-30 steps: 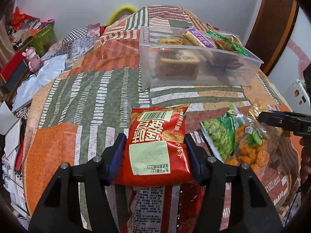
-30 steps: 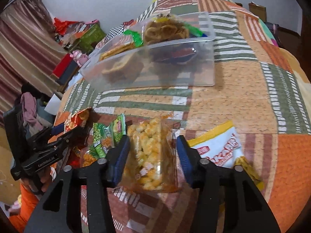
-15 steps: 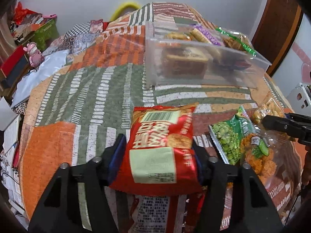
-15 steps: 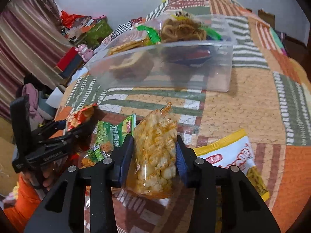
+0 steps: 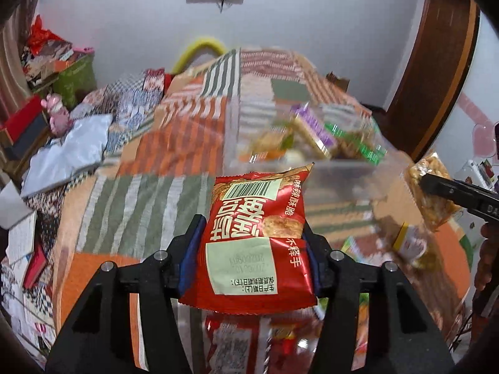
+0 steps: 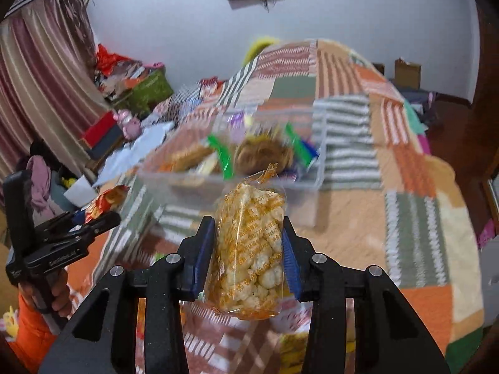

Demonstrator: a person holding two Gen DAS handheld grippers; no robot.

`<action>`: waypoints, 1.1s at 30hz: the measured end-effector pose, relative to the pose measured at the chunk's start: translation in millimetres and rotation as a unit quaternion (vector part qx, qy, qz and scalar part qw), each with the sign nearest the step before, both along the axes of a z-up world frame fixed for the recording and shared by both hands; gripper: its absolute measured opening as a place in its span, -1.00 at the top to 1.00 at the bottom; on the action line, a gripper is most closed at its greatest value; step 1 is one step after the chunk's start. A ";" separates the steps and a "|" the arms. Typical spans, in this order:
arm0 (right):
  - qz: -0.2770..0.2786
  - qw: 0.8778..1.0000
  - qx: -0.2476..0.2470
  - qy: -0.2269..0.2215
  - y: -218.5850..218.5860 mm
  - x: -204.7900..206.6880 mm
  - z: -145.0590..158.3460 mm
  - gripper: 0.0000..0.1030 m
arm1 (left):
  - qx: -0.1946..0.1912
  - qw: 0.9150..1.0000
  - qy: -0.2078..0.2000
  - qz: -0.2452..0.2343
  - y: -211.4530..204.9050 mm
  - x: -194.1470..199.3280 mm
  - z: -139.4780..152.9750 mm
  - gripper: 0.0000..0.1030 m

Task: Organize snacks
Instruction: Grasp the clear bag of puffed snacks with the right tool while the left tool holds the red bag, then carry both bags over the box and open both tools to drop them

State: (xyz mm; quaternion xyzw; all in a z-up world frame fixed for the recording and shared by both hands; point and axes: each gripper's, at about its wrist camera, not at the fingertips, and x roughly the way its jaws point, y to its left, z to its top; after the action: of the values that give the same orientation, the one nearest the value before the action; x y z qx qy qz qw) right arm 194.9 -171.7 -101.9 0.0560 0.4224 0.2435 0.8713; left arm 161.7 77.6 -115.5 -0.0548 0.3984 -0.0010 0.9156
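- Red foil: one red snack packet (image 5: 254, 246) sits clamped in the left gripper (image 5: 249, 257), above the patchwork quilt (image 5: 140, 205).
- One clear bag of puffed corn snacks (image 6: 249, 249) is squeezed in the right gripper (image 6: 246, 260), whose jaws have just closed on it.
- One clear plastic bin (image 6: 307, 184) holds several snacks.
- Both packets, lying on the quilt a second ago, are now raised.
- A striped curtain (image 6: 40, 71) hangs at the room's left.
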 end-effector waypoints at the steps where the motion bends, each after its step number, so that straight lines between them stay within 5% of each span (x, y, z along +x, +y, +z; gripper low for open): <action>1: -0.005 1.000 0.000 -0.007 -1.9 5.3 3.9 0.27 | 0.001 1.000 -0.007 -0.002 -2.2 5.4 5.7 -0.07; 11: -0.030 0.998 -0.016 -0.048 -2.3 50.2 19.6 0.27 | 0.000 0.999 -0.026 -0.022 -22.6 62.8 22.9 -0.08; 22: -0.043 0.995 -0.056 -0.065 9.2 109.6 11.0 0.27 | -0.010 0.999 0.006 -0.039 -36.3 129.6 -2.0 -0.08; 33: -0.037 0.995 -0.076 -0.056 19.6 131.9 -11.3 0.29 | 0.014 0.999 0.002 -0.044 -50.7 154.4 -13.9 -0.08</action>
State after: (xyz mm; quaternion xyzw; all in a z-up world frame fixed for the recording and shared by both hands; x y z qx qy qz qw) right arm 326.8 -152.1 -113.3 -0.0088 0.3882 0.1813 0.9035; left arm 316.1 26.9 -129.4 -0.0239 0.4023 -0.0358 0.9145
